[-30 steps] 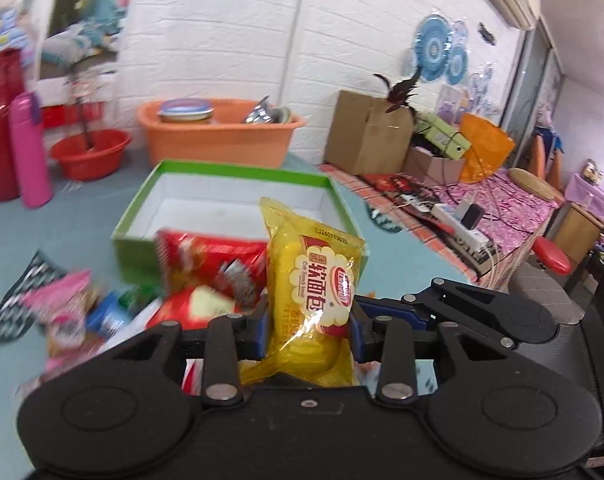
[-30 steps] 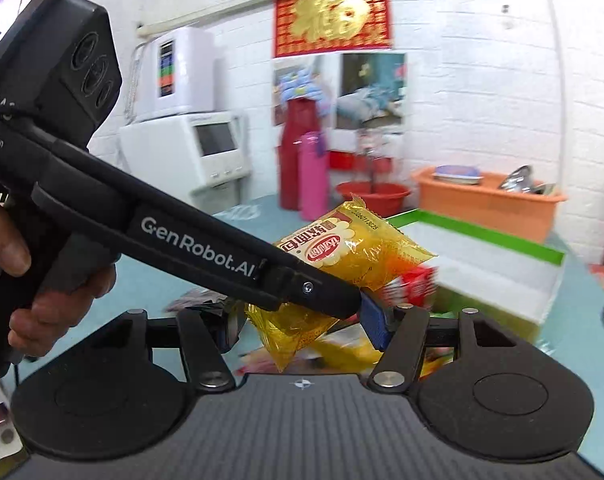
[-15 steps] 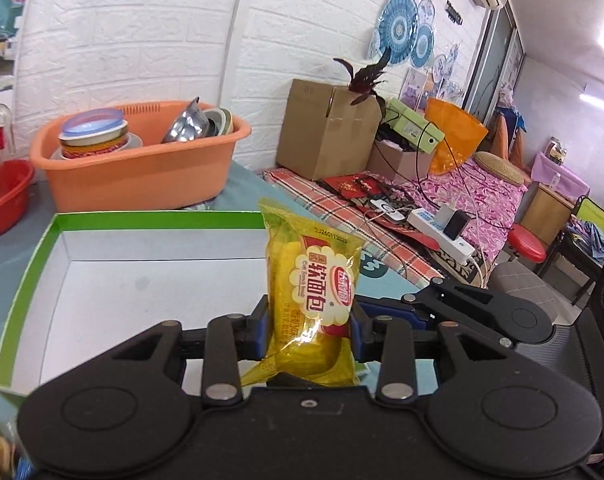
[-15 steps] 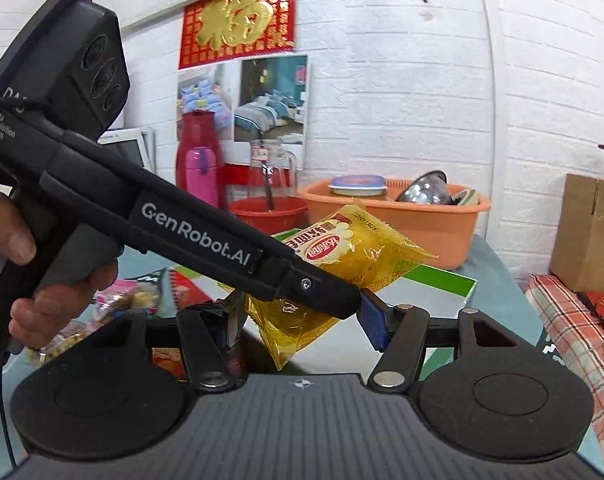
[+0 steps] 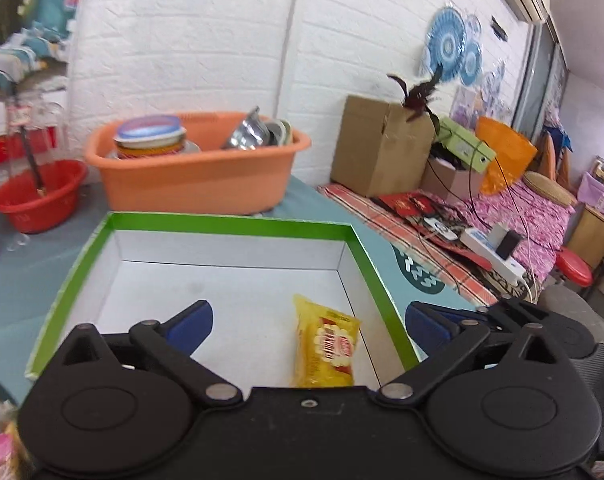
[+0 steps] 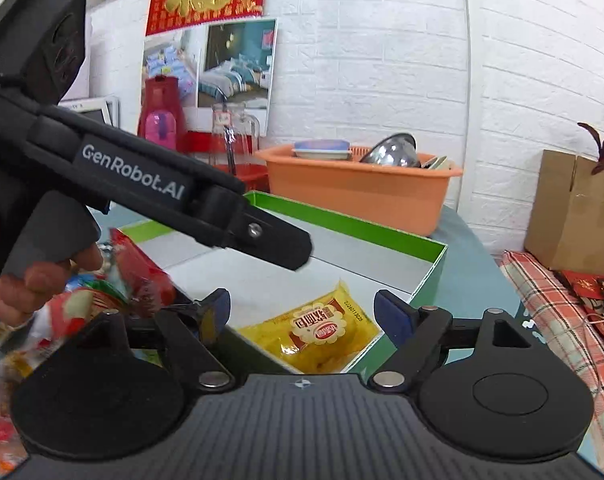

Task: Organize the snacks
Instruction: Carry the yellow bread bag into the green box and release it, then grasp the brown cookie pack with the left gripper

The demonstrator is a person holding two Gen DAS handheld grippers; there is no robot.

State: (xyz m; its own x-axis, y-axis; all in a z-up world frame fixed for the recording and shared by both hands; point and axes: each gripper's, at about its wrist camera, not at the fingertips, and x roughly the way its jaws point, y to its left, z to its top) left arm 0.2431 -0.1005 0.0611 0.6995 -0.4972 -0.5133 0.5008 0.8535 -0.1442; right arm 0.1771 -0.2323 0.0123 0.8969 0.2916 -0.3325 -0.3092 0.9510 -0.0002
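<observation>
Left tongs (image 5: 308, 322): spread wide, jaws just opened, nothing between the blue pads; hovering over the near part of the box.
Right tongs (image 6: 302, 316): spread wide, jaws just opened a little further, gripping nothing; poised at the near rim of the box.
Left hand (image 6: 41, 280): wrapped round the handle of the left tongs, seen at the left edge of the right wrist view.
Box (image 5: 229, 224): one, green rim, white inside, open top, standing on the bench (image 5: 41, 264).
Yellow snack packet (image 5: 328, 350): one, lying flat on the box floor, near the right wall and the near rim; touched by neither pair of tongs.
Box contents, counted: one packet only, as far as visible past the tongs.
Open room in box: most of the white floor bare, left and far parts free up to the walls.
Loose snack packets (image 6: 113, 292): a blurred heap on the bench outside the left wall of the box; red and white wrappers among them; number cannot be told.
Orange tub (image 5: 197, 176): one, just behind the far rim of the box, holding stacked dishes and metal bowls.
Red basin (image 5: 37, 196): one, left of the tub, apart from the box.
Cardboard carton (image 5: 378, 144): one, off the bench to the right, against the wall.
</observation>
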